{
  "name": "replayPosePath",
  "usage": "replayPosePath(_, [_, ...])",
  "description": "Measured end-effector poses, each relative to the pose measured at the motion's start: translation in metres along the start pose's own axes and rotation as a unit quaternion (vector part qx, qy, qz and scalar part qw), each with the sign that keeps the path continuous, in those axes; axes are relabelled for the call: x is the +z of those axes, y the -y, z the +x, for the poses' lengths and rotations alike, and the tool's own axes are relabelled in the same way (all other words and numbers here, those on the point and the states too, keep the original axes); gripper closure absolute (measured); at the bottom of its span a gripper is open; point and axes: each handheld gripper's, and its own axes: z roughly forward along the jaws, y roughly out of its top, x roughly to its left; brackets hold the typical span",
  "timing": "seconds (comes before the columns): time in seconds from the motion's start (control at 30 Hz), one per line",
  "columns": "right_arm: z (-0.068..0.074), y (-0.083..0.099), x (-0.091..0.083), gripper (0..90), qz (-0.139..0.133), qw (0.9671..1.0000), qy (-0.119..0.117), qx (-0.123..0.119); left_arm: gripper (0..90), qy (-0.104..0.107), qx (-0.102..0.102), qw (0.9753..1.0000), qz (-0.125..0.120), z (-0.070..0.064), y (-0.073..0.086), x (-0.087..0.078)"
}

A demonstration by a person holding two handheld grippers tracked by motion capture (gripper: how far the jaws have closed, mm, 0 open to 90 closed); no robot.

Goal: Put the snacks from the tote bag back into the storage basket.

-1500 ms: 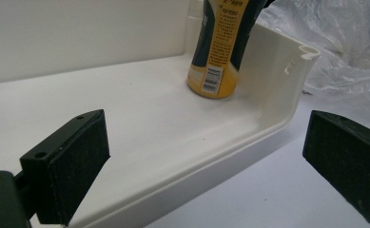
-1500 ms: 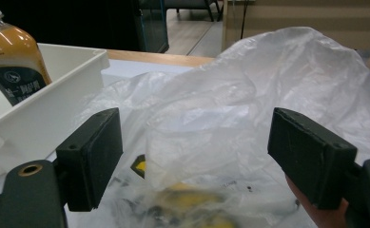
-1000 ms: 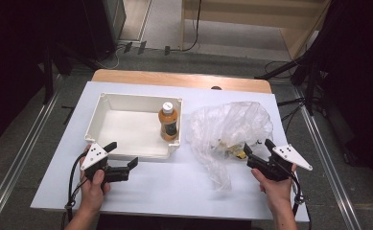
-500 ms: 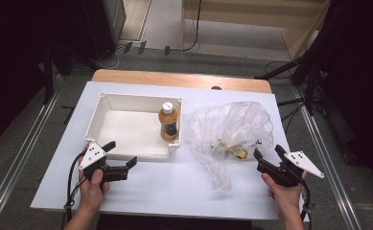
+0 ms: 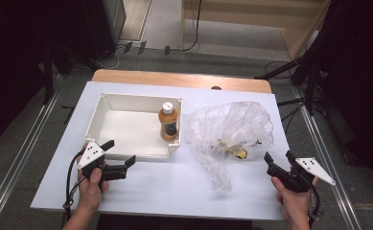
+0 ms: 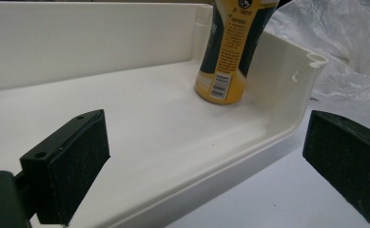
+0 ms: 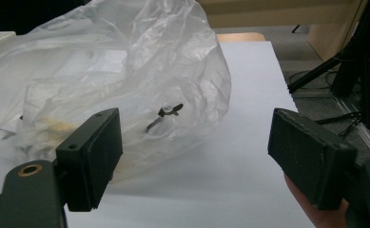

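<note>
At the near right of the table (image 5: 184, 191), the right gripper (image 5: 279, 164) is held with jaws spread wide and empty, just beside the crumpled clear plastic bag (image 5: 232, 129). At the near left, the left gripper (image 5: 119, 155) is likewise held wide, at the near wall of the white tray (image 5: 126, 154), where an orange bottle (image 5: 169, 121) stands upright in the right end.
</note>
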Motion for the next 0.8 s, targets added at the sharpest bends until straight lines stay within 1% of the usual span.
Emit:
replayPosePath(0.33, [-0.0085, 0.004, 0.0018, 19.9, 0.005, 0.9999, 0.01, 0.008, 1.5, -0.003, -0.001, 1.0, 0.004, 0.0041, 0.0014, 0.0015])
replayPosePath(0.5, [-0.0081, 0.0041, 0.0021, 19.9, 0.006, 0.9999, 0.007, 0.009, 1.4, -0.004, -0.011, 0.9999, 0.001, 0.0074, 0.0018, 0.0007])
replayPosePath(0.67, [-0.0083, 0.0047, 0.0023, 20.0, 0.009, 0.9998, 0.006, 0.018, 1.4, -0.002, -0.007, 1.0, 0.005, 0.0065, 0.0018, 0.0012])
replayPosePath(0.8, [-0.0076, 0.0053, 0.004, 19.7, 0.011, 0.9998, 0.005, 0.015, 1.4, -0.003, -0.007, 0.9999, 0.006, 0.0055, 0.0024, 0.0025])
